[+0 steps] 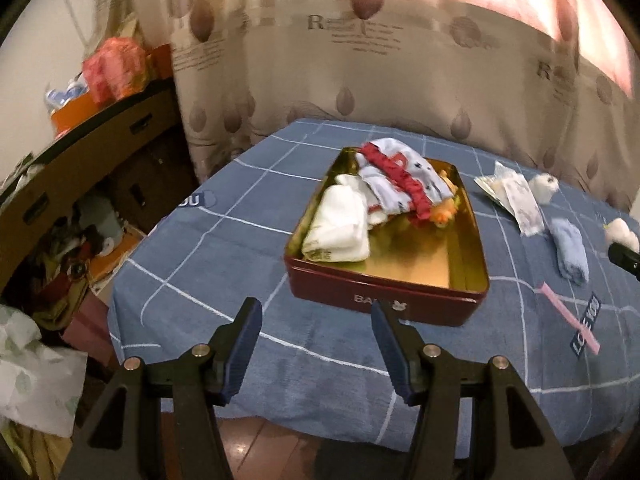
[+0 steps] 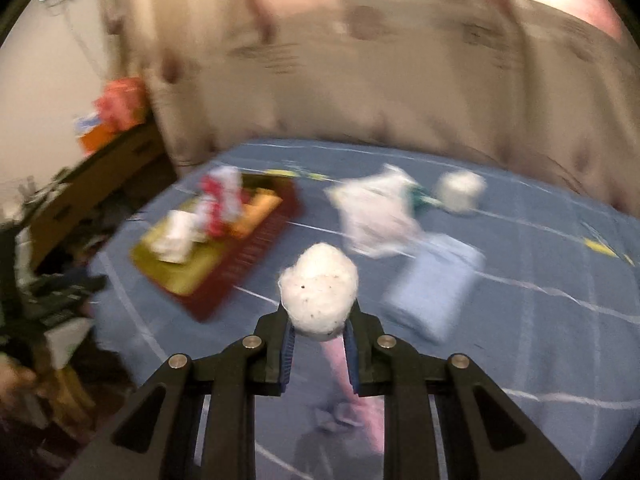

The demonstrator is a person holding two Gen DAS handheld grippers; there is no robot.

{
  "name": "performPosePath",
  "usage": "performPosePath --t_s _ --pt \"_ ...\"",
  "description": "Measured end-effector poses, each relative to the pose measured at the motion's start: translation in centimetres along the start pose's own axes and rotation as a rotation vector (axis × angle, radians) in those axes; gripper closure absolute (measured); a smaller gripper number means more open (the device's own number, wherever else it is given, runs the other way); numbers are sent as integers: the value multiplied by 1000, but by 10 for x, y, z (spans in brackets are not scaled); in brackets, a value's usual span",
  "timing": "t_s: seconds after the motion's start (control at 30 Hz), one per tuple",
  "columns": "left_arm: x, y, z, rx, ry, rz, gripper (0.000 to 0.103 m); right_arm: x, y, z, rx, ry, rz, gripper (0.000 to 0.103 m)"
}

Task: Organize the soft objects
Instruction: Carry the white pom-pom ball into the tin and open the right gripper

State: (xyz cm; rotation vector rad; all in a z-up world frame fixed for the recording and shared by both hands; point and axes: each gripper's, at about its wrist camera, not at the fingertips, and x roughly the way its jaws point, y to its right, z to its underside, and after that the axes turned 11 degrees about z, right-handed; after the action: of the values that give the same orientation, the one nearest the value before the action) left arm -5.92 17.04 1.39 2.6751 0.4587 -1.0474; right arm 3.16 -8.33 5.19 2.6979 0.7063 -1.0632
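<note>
A: Soft objects, left wrist view. The red tin point(image 1: 386, 280) with a gold inside sits on the blue checked cloth point(image 1: 240, 248) at 12 o'clock from the left gripper point(image 1: 316, 312). In its far half lie a folded white cloth point(image 1: 340, 224) at the left and a pale printed garment with a red frill point(image 1: 396, 184) over the back rim; something orange point(image 1: 566, 216) shows under the frill. The near right part of the tin floor is bare.

B: Left claw?

A: Jaws stand about half apart, nothing between them, above the near edge of the cloth.

B: Around the tin?

A: At 2 o'clock a flat printed packet point(image 1: 516, 200), a small white ball point(image 1: 544, 186) and a rolled light-blue cloth point(image 1: 570, 254). A pink stick point(image 1: 568, 318) lies near the blue roll. At the right edge, a white puff point(image 1: 622, 234) on a dark tip.

B: Right wrist view?

A: Heavily blurred. The right gripper point(image 2: 320, 334) is closed on a white fluffy ball point(image 2: 319, 294) with dark specks, held clear above the cloth. The tin point(image 2: 224, 248) lies at 10 o'clock, the white packet point(image 2: 376, 216) at 1 o'clock, the blue roll point(image 2: 432, 288) at 2 o'clock, a second white ball point(image 2: 460, 190) beyond. Nothing stands between ball and tin.
</note>
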Motion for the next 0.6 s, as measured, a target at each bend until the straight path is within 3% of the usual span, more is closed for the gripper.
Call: performPosePath --t_s 0.23,0.4,0.6 --pt "7 -19 -2 -81 -32 -3 45 40 -93 -36 -96 -58 -187 83" --pt "7 -15 -3 -51 -26 -17 44 78 -144 -43 -173 -110 -217 83" --pt "8 -10 -4 -4 -21 -33 44 123 -166 -43 -219 -211 -177 82"
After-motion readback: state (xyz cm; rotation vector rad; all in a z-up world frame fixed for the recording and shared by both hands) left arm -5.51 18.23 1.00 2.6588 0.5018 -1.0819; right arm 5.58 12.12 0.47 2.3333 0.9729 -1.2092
